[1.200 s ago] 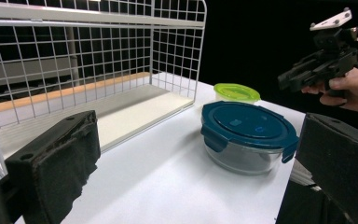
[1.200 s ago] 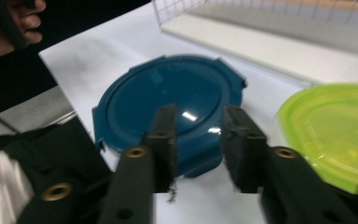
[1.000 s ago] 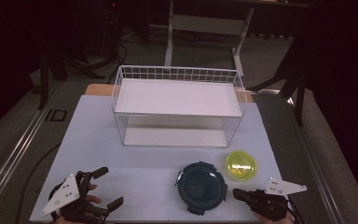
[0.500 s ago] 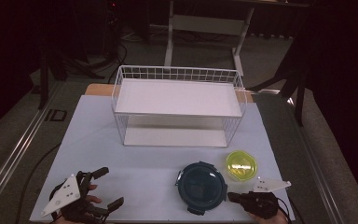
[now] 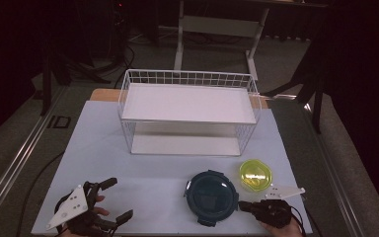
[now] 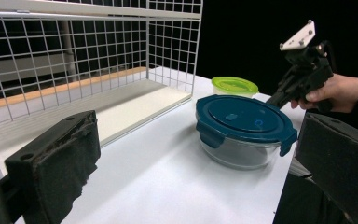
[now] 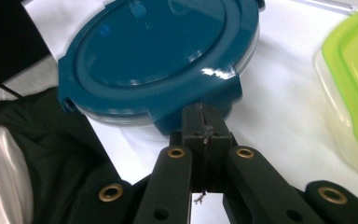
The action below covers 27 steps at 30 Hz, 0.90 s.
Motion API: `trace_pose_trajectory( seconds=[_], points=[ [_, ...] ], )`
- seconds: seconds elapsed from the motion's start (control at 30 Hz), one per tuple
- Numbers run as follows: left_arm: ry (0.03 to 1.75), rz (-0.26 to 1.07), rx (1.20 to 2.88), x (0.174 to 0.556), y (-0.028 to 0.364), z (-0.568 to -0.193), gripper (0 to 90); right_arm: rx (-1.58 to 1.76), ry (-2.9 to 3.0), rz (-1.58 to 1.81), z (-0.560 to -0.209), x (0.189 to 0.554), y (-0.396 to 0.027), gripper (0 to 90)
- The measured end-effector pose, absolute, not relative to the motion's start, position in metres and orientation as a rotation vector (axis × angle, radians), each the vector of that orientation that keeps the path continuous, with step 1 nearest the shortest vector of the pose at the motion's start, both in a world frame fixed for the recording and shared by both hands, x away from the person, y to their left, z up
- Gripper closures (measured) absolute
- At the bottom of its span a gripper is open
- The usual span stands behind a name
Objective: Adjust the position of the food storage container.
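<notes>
My right gripper (image 5: 244,206) sits at the near right edge of the white table (image 5: 98,148), its jaws pressed together with nothing between them, and their tips are right at the clip tab on the near side of the blue-lidded glass container (image 5: 211,197); from my right gripper view the closed tips (image 7: 206,122) meet that tab, though I cannot tell whether they press on it or only rest against it. The container stands on the table in front of the white wire rack (image 5: 187,112), lid on, with the small green-lidded container (image 5: 256,175) just beside it to the right, the two near but apart. My left gripper (image 5: 114,199) hovers at the near left of the table, well apart from both containers, its jaws spread wide and holding nothing; in my left gripper view its black padded fingers (image 6: 58,163) frame the blue lid (image 6: 240,120)
</notes>
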<state>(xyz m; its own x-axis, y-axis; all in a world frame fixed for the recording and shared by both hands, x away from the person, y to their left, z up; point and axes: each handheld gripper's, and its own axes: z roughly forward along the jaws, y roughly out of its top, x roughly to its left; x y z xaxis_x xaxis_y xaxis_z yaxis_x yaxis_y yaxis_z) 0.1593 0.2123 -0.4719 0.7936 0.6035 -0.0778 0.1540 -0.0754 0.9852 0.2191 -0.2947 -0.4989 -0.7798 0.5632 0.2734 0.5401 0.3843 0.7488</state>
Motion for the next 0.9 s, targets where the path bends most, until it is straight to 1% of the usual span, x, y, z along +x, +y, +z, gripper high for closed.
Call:
trace_pose_trajectory(
  seconds=[0.13,0.3,0.53,0.63,0.9],
  points=[
    [0.611,0.414,1.628,0.159,0.213,-0.472,0.0,1.02,2.591,1.299,-0.494,0.224,-0.288,90.0],
    [0.613,0.405,1.631,0.16,0.212,-0.473,0.0,1.046,2.591,1.346,-0.498,0.23,-0.287,90.0],
    [0.611,0.404,1.639,0.16,0.211,-0.474,0.0,0.993,2.632,1.356,-0.498,0.239,-0.264,90.0],
    [0.615,0.405,1.636,0.161,0.212,-0.474,0.0,1.014,2.63,1.369,-0.499,0.243,-0.263,90.0],
    [0.618,0.405,1.632,0.161,0.213,-0.474,0.0,1.015,2.644,1.348,-0.5,0.235,-0.265,90.0]
  ],
)
